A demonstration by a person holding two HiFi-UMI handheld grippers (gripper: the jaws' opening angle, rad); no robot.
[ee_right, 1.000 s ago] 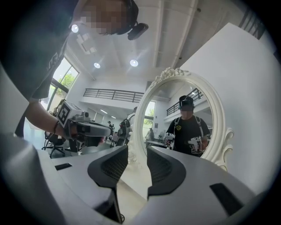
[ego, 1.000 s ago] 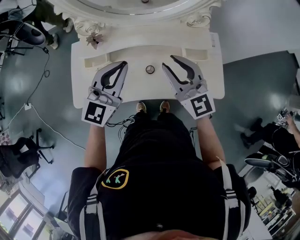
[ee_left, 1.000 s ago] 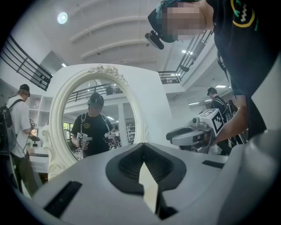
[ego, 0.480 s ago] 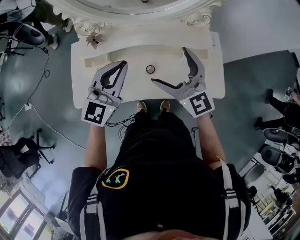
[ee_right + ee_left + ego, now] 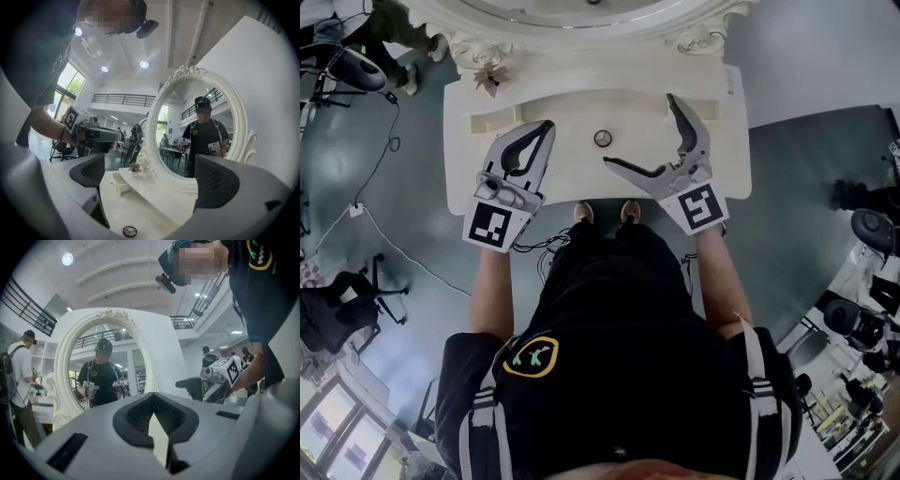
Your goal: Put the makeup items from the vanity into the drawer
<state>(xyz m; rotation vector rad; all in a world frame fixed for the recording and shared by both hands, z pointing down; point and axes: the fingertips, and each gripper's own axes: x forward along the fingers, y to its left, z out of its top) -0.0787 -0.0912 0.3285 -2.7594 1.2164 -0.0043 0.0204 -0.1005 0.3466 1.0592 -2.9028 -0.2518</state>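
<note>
**A:** How are the arms set?

**B:** Both reach straight forward from the body, about parallel. The bare left forearm and bare right forearm each carry a tool held level over the front of the white carved vanity table. The marker cubes sit just ahead of the wrists, tilted up toward the head camera.

**A:** What about the left gripper?

**B:** It is clenched on nothing. Its own view shows the two dark pads pressed together with nothing between them. It is aimed at the oval white-framed mirror, where the person's reflection stands.

**A:** And the right gripper?

**B:** It is released and spread wide. Its jaws have just been opening, and nothing sits between the pads. From above, the outer jaw points toward the mirror. The inner jaw swings sideways across the tabletop toward the left hand. The wrist is angled slightly inward.

**A:** Where is the makeup?

**B:** A small round dark compact lies flat on the bare tabletop between the two tools. It is near the tip of the right tool's inner jaw and touches neither tool. In the right gripper view it lies low and centred, ahead of the open jaws.

**A:** And the drawer?

**B:** A little white drawer stands pulled out of the raised shelf at the table's left end. It is in front of a dried flower sprig and well apart from the compact. I cannot see whether anything is in it.
</note>
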